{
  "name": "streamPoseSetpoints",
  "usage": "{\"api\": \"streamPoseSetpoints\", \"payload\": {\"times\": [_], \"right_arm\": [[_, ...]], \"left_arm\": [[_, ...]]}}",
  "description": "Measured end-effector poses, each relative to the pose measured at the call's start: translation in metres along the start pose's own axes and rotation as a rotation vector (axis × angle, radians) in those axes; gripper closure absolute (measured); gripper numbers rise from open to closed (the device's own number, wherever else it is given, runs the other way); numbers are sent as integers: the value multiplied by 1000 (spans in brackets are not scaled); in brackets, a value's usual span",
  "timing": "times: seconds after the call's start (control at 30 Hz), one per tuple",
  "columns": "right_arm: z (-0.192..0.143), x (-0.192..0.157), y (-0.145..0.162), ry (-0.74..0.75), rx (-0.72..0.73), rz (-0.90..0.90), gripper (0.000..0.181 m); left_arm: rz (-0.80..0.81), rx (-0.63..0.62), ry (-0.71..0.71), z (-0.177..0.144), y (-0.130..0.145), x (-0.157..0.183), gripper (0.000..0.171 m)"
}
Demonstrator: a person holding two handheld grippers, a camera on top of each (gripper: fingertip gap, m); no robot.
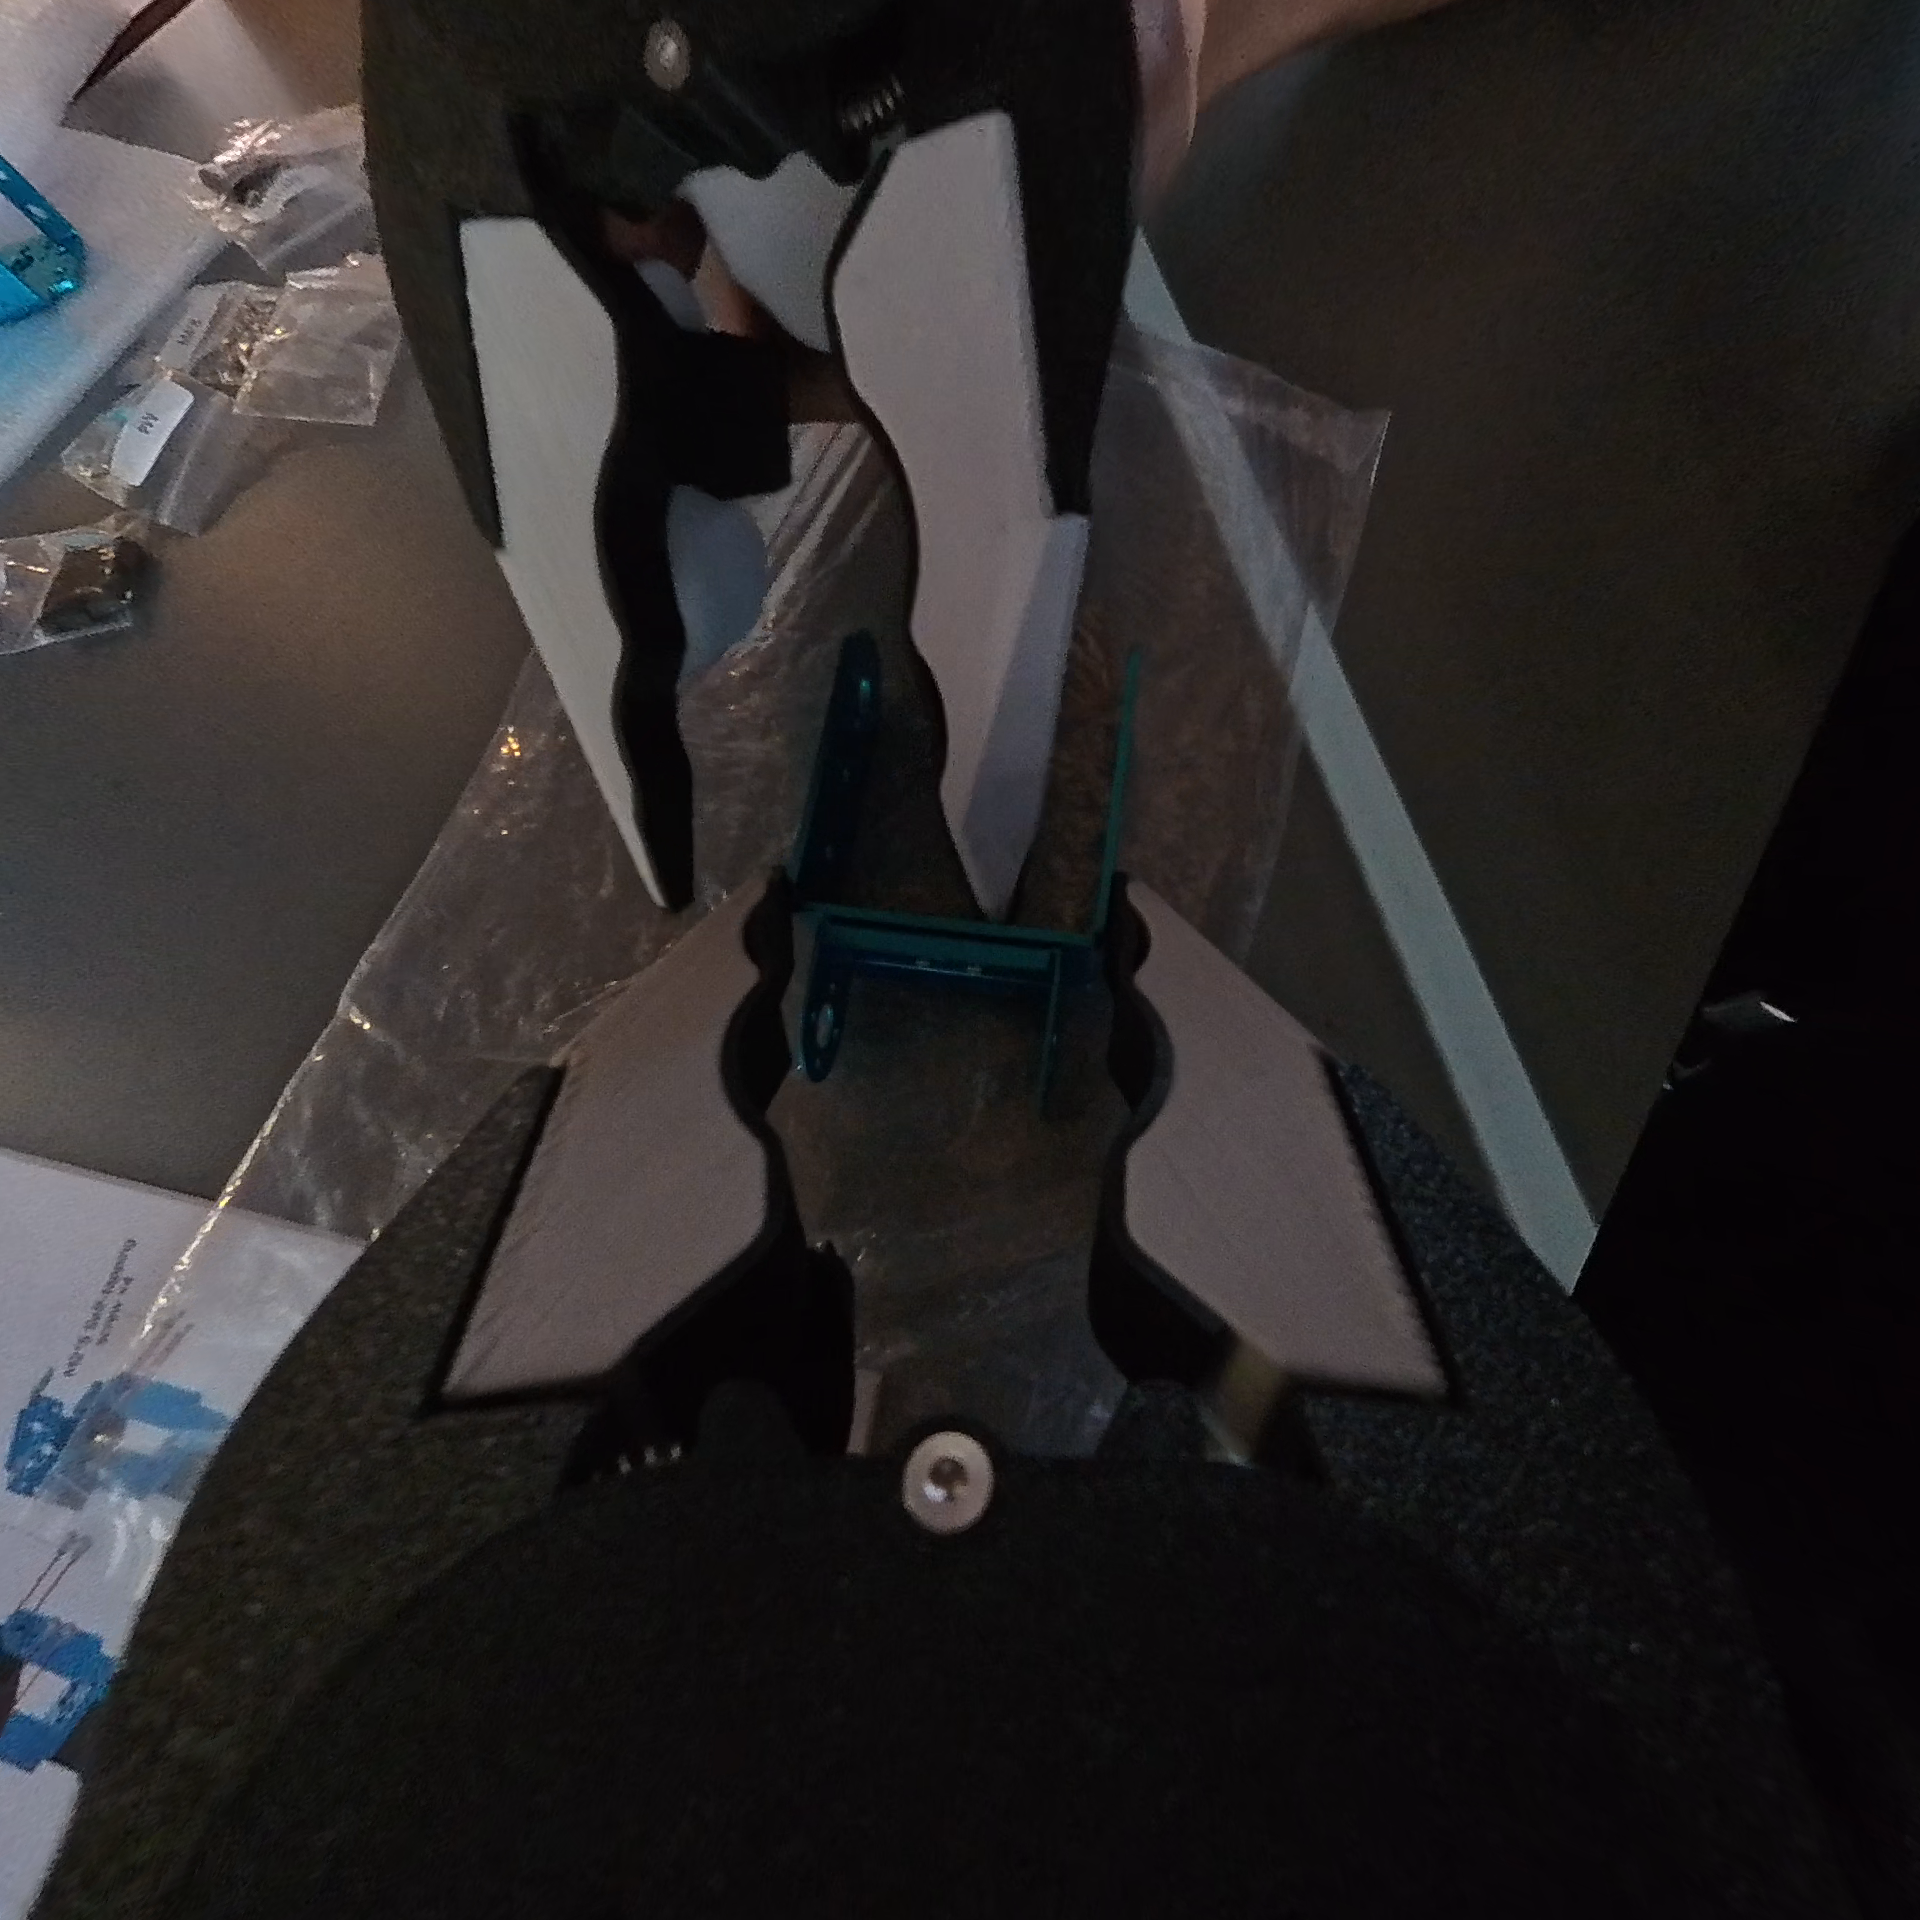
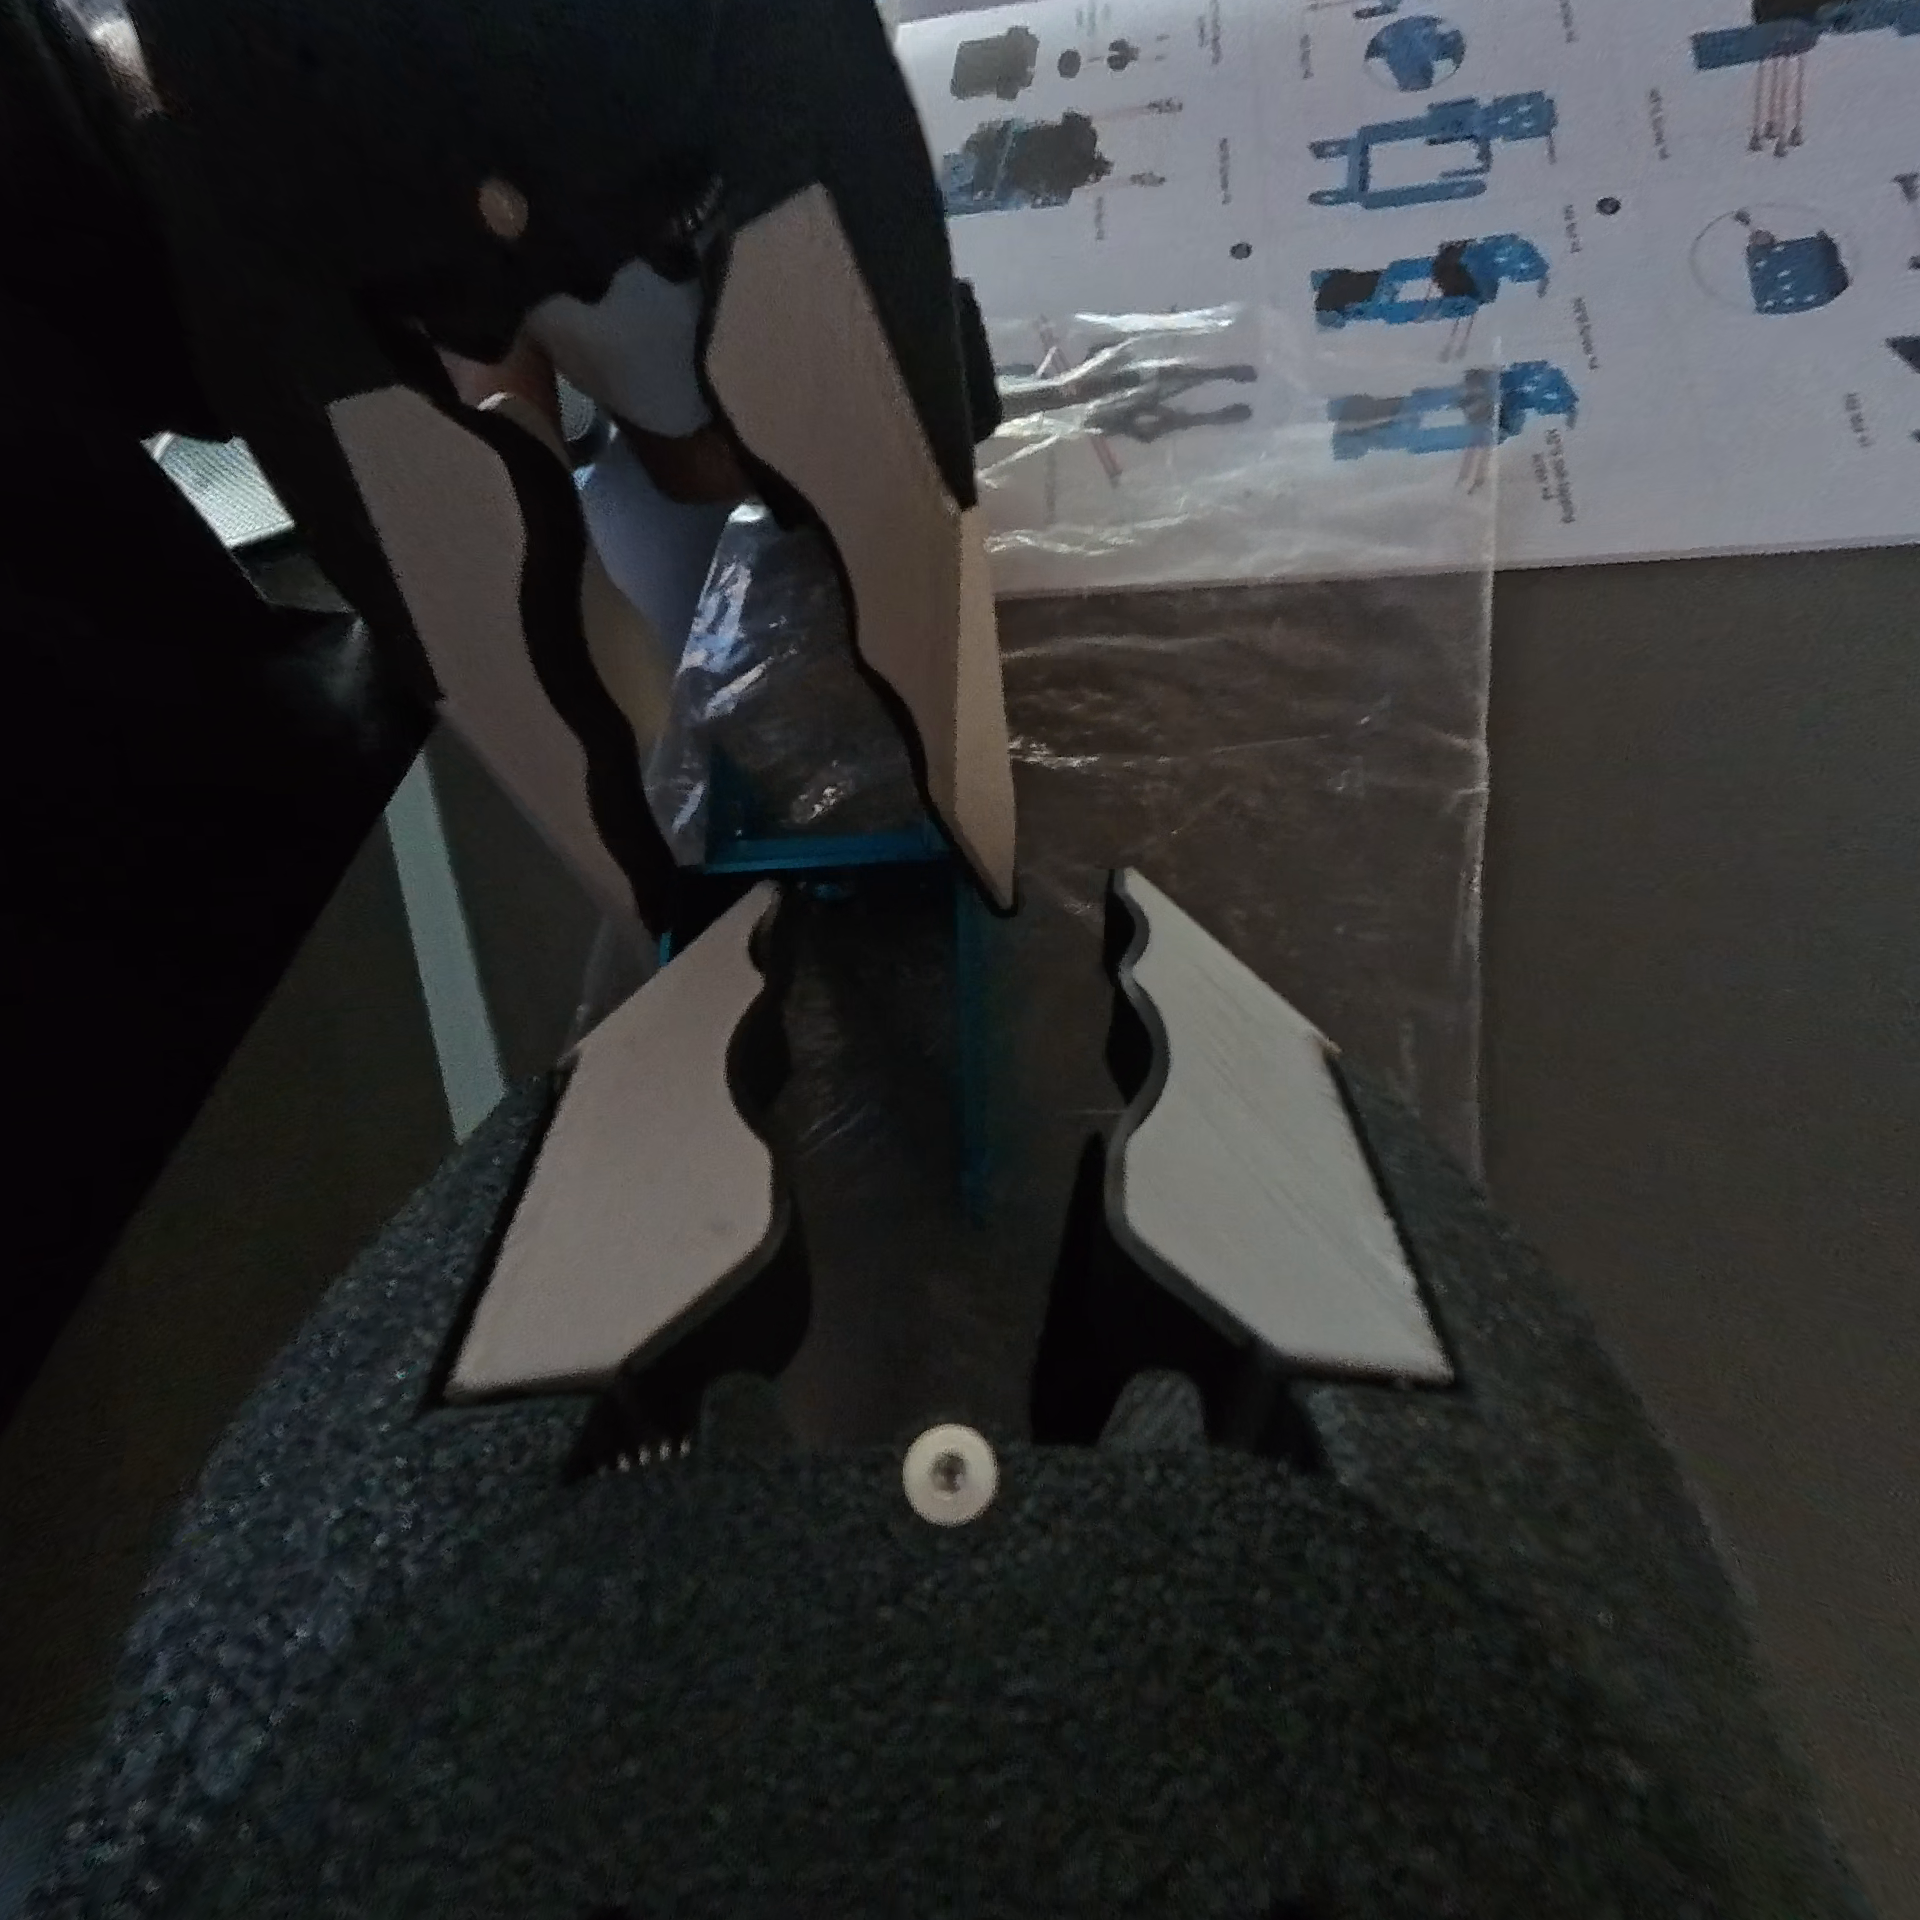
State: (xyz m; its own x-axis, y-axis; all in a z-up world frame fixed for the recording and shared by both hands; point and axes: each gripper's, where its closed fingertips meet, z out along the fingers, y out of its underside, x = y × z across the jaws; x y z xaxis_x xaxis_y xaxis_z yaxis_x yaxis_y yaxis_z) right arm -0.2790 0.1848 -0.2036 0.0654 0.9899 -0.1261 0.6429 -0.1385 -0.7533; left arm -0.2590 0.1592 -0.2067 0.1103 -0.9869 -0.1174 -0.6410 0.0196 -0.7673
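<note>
A blue U-shaped metal bracket (image 1: 935, 940) stands on a clear plastic bag (image 1: 1247, 520) on the grey table. My left gripper (image 1: 948, 904) has a finger against each side of the bracket and is shut on it. My right gripper (image 1: 831, 899) comes in from the opposite side, open, with its fingers astride one leg of the bracket. In the right wrist view the right gripper (image 2: 945, 888) is open around that leg, with the bracket (image 2: 821, 847) just ahead in the left gripper (image 2: 831, 906). The bag (image 2: 1247, 727) lies flat under both.
A white instruction sheet (image 2: 1455, 312) with blue drawings lies beyond the bag, and it also shows in the left wrist view (image 1: 104, 1299). Small clear bags of hardware (image 1: 260, 343) and a blue part (image 1: 21, 260) lie at the far left. The table's pale edge (image 1: 1403, 935) borders a dark drop.
</note>
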Motion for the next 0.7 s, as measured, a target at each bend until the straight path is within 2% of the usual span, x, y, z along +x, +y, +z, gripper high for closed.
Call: {"api": "streamPoseSetpoints", "payload": {"times": [0.13,0.33,0.43,0.47,0.6,0.7], "right_arm": [[-6,3,-6,-21,50,39,129],[-1,-1,-1,-2,8,-11,120],[-8,3,-8,-17,65,40,131],[-9,0,-9,-39,73,39,128],[0,-6,0,-18,-2,-31,124],[-3,0,-3,-2,25,-1,127]], "left_arm": [[0,0,-1,0,0,0,111],[1,0,-1,0,0,0,111],[1,0,-1,0,0,0,111],[1,0,-1,0,0,0,111],[0,0,-1,0,0,0,111],[1,-1,-1,0,0,0,111]]}}
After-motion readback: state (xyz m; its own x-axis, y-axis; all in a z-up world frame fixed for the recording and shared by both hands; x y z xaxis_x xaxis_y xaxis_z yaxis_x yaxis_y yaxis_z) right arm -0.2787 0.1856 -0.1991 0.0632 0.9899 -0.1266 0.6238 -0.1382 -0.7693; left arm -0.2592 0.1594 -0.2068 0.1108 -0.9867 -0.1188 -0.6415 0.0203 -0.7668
